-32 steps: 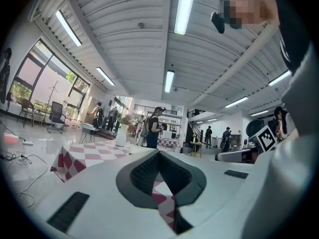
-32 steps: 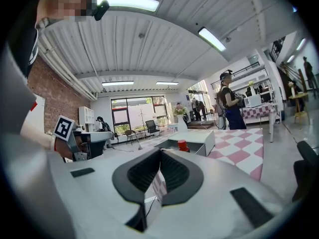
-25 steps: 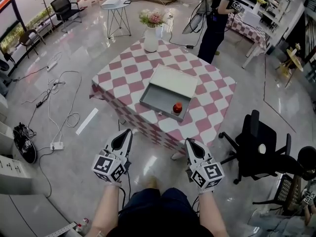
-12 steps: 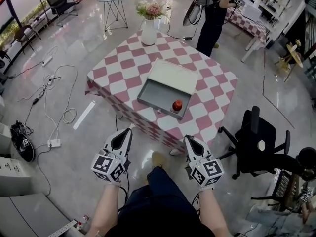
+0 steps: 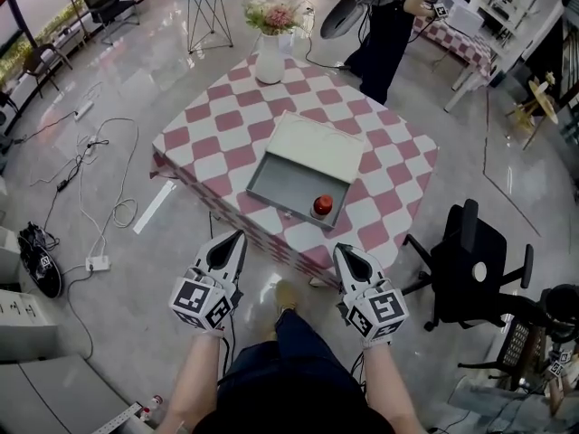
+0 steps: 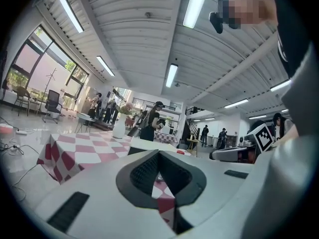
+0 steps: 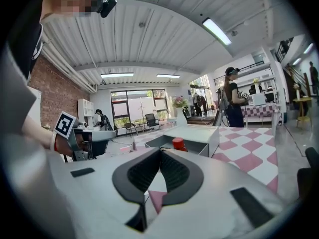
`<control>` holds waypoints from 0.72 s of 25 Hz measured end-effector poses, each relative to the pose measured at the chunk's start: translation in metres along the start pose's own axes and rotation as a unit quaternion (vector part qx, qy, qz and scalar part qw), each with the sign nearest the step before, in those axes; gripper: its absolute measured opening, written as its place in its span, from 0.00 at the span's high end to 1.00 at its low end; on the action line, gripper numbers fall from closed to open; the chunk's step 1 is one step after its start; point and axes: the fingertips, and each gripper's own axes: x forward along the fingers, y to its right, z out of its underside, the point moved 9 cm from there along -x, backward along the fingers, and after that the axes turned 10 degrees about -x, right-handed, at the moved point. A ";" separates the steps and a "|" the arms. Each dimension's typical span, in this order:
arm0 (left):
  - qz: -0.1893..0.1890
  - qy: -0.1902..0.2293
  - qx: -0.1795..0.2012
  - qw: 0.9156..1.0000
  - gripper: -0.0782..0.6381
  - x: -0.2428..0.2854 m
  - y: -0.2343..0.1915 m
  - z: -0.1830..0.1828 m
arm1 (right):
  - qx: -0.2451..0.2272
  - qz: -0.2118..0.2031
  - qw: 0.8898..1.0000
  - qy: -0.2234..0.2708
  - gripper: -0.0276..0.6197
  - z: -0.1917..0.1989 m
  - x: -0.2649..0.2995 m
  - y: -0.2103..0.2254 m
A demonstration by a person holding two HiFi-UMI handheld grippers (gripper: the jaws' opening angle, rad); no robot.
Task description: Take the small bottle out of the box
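A small bottle with a red cap (image 5: 322, 205) stands in the near right corner of an open grey box (image 5: 280, 182), whose lid (image 5: 318, 143) lies back on the pink-and-white checked table (image 5: 226, 116). Both grippers hang in the air short of the table's near edge, well apart from the box. My left gripper (image 5: 237, 236) is shut and holds nothing, and my right gripper (image 5: 341, 249) is shut and empty too. In the right gripper view the bottle (image 7: 178, 144) shows just beyond the shut jaw tips (image 7: 160, 151), inside the box (image 7: 197, 136).
A white vase of flowers (image 5: 270, 51) stands at the table's far corner. A person (image 5: 384, 34) stands behind the table. A black office chair (image 5: 475, 265) is at the right, next to the table. Cables (image 5: 99, 174) lie on the floor at the left.
The table and box have come nearer and shifted a little left in the head view, with a leg stepping forward. Both grippers stay shut in the same pose.
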 end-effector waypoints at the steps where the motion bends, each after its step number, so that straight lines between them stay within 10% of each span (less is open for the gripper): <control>1: 0.001 -0.003 -0.001 1.000 0.87 0.004 0.000 0.001 | 0.001 0.000 1.000 -0.001 0.95 0.000 0.003 0.003; 18: 0.016 -0.033 -0.008 0.999 0.87 0.076 -0.020 0.004 | -0.040 -0.002 0.999 -0.032 0.88 -0.002 0.061 0.045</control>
